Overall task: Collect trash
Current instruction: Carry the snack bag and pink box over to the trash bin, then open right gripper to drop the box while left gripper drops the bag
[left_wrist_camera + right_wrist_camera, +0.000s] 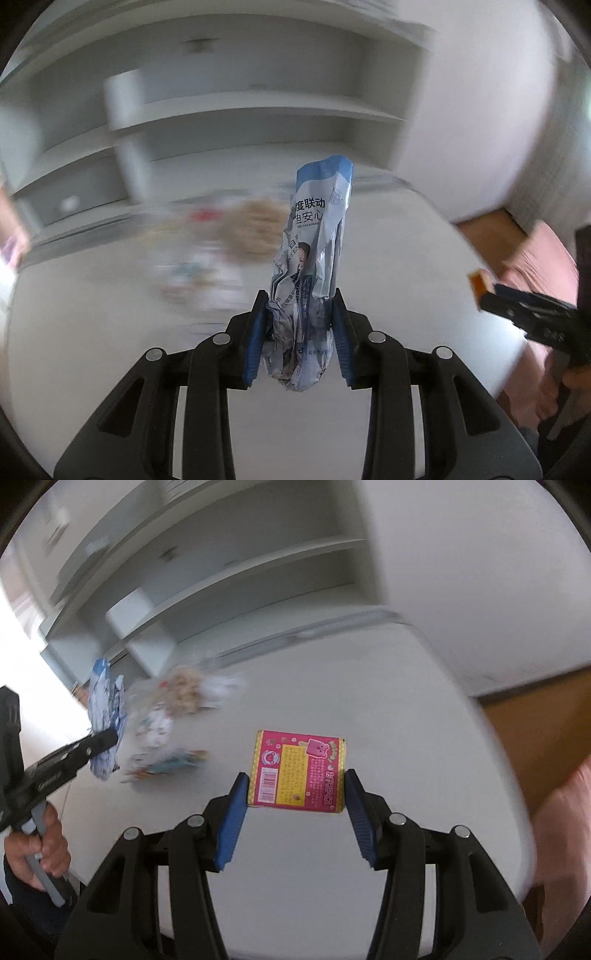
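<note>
The left gripper (300,325) squeezes a crumpled blue wrapper (314,266) that stands up tall between its pads. The right gripper (293,805) pinches a pink box (299,771) lying flat. Farther off, more trash (173,716) sits on the white table (388,701), closer to the left hand.

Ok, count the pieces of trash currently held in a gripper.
2. The blue-and-white crumpled wrapper is clamped in the left gripper; the pink box is held in the right gripper. More trash lies blurred on the table, uncounted.
</note>
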`<state>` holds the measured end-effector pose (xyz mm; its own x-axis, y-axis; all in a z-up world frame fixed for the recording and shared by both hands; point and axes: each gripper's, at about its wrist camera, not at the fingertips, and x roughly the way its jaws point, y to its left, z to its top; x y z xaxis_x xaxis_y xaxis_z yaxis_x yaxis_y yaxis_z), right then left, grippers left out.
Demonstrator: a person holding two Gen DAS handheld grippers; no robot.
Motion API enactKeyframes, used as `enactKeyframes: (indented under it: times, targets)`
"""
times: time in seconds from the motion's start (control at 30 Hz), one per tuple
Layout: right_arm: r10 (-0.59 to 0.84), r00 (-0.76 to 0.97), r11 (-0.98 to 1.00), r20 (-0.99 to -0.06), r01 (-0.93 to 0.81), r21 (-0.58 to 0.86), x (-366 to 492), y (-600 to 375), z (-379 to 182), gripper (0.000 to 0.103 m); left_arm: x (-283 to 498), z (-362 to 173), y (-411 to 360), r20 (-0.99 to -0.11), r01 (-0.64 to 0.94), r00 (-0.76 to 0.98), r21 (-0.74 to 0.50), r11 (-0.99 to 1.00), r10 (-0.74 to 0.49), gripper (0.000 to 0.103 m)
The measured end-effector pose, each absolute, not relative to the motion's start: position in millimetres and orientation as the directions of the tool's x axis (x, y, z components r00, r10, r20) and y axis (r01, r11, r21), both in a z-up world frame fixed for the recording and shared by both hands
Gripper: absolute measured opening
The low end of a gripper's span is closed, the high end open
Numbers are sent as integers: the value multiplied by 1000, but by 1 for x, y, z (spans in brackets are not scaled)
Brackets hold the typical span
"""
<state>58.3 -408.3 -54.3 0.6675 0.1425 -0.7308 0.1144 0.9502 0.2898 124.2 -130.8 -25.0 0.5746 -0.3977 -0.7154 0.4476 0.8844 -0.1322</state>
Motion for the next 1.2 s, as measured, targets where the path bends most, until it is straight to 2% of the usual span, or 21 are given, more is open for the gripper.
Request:
enactKeyframes:
  times: [0.27, 0.47, 0.73, 0.97, 1.2]
  targets:
    - [-113, 647, 862, -754, 442, 250, -61, -521, -76, 52, 47, -39, -289, -720, 750, 351, -166, 640, -599, 33]
    - [-238, 554, 724, -798, 649, 234, -153, -592, -111, 52, -25, -67, -394, -740, 892, 136, -197, 406, -659, 33]
    - [-282, 396, 523, -874, 827, 206, -244, -647, -177, 52, -93, -128, -484, -807, 954, -24, -195, 228, -590, 33]
    - [-246, 358, 431, -901, 873, 229, -293, -664, -209, 52, -125, -154, -528, -839, 967, -76, -193, 164, -538, 33]
    - [-238, 358, 394, -903, 885, 247, -313, -675, -219, 52, -148, -170, -553, -859, 975, -95, -182, 128, -503, 33]
